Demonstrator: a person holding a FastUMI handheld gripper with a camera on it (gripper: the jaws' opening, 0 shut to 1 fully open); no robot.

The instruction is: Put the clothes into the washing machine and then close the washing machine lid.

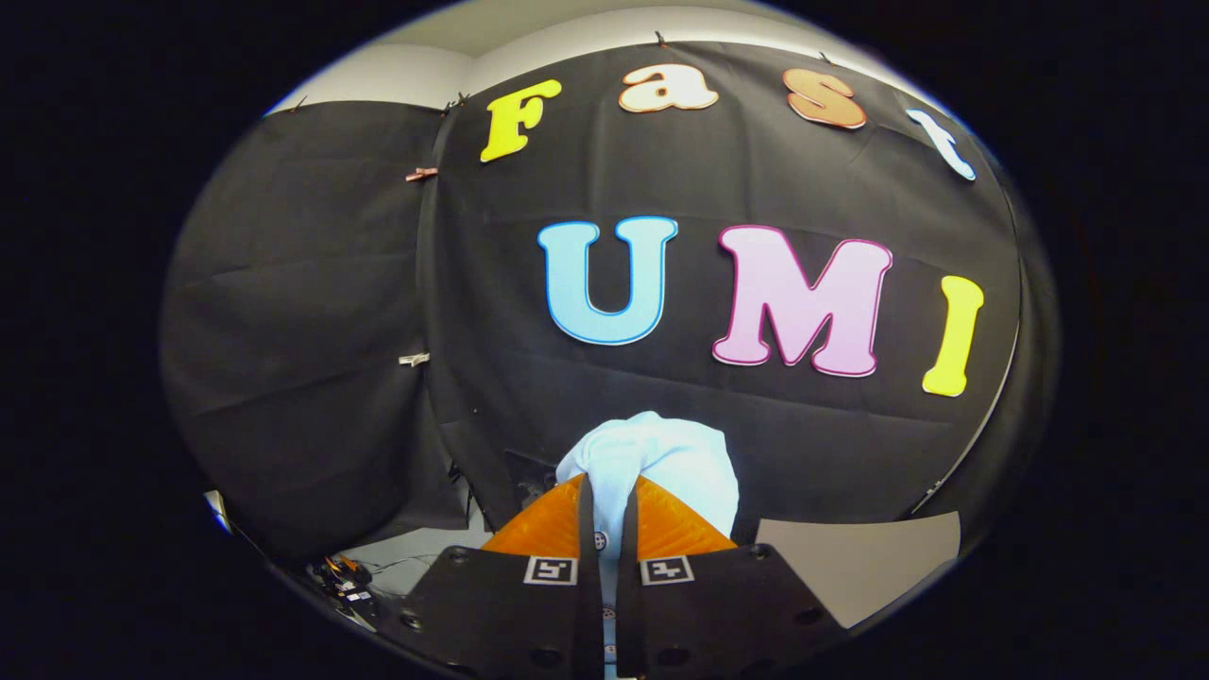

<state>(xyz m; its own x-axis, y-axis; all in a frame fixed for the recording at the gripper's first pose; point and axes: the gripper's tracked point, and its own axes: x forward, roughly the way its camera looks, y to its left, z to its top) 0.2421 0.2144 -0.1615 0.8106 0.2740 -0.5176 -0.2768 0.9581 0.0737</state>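
Behind everything hangs the booth's black cloth wall (312, 331), made of two panels that meet at a seam, and you can count two small clips (421, 174) along that seam, one high and one lower. A pale strip of ceiling or upper wall (397, 71) shows above the cloth. Low on the right, beyond your tool, you see one light grey flat surface (869, 567); whether it is a desk or a lid you cannot tell. Low on the left lies a small tangle of cables (345, 576). Your tool (609, 505) is clenched on one pale blue-white garment (661, 463): both fingers (548, 529) press on a fold of it, and the cloth bunches up just ahead of the tips, lifted in front of the wall.
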